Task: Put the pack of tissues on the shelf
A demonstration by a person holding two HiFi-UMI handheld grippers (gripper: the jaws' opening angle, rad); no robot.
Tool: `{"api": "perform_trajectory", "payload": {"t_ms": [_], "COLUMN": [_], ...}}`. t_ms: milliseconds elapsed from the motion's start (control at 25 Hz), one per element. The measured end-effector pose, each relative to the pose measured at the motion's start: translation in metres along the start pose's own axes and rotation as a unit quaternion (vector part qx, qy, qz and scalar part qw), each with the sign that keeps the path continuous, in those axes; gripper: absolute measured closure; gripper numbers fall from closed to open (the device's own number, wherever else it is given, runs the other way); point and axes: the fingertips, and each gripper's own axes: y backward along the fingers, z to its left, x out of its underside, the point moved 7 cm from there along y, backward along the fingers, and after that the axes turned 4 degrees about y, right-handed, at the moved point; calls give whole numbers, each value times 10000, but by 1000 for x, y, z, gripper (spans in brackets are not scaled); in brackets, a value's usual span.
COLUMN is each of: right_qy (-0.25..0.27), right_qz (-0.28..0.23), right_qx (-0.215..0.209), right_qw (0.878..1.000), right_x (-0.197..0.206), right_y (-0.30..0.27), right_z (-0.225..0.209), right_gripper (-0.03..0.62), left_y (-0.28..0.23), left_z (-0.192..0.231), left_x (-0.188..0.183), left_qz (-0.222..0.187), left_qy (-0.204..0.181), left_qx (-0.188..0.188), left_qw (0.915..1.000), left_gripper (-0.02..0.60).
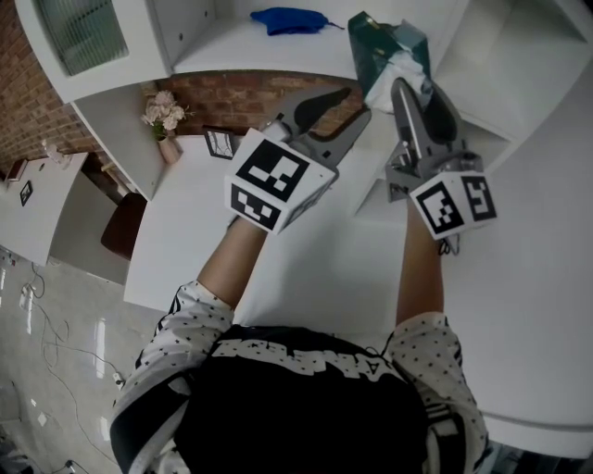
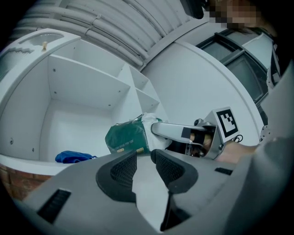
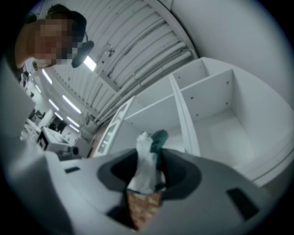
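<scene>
The pack of tissues (image 1: 384, 46) is being held at about 1 o'clock in the head view, at the front edge of the white shelf (image 1: 232, 42). The blue cloth (image 1: 289, 18) is lying on the same board at the pack's 9 o'clock, well apart. The pack is being gripped by the right gripper (image 1: 417, 88). In the right gripper view, the pads are being pressed against both sides of the white tissue sticking out of the green wrapper, not against the wrapper itself. The left gripper (image 1: 359, 102) is being held at the pack's 7 o'clock, near but not touching, with its fingers standing apart and nothing between them.

The placing is judged to be nearly done. The pack is being seen tilted, close to the lip, and whether its base is being fully carried by the board cannot be told.

Three risks are being run:
- **Sheet pulled out:** only the loose tissue is being pinched, so a sheet could be drawn out if the right gripper is pulled back before the pads are parted cleanly.
- **Pack tipped off:** the pack is being set very near the edge, so it could be tipped toward 6 o'clock and dropped onto the desk (image 1: 519, 259) once support is withdrawn.
- **Pack knocked:** it could be struck by the open left gripper if that one is swung toward 1 o'clock.
</scene>
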Motion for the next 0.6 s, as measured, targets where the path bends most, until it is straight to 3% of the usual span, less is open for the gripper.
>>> {"api": "perform_trajectory", "payload": {"t_ms": [320,600], "right_qy": [19,73], "right_qz": [46,143], "right_qx": [-10,99], "right_qw": [10000,9998], "right_x": [1,5], "right_y": [-1,-2], "right_z": [-3,-8], "right_gripper": [428,413], "left_y": [-12,-20], "left_z": [-3,-2], "left_x": [-3,2], "left_qz": [-108,-58], "left_qy": [55,85], "left_qx": [-19,-72], "left_qw": [9999,9999], "left_gripper": [407,448]}}
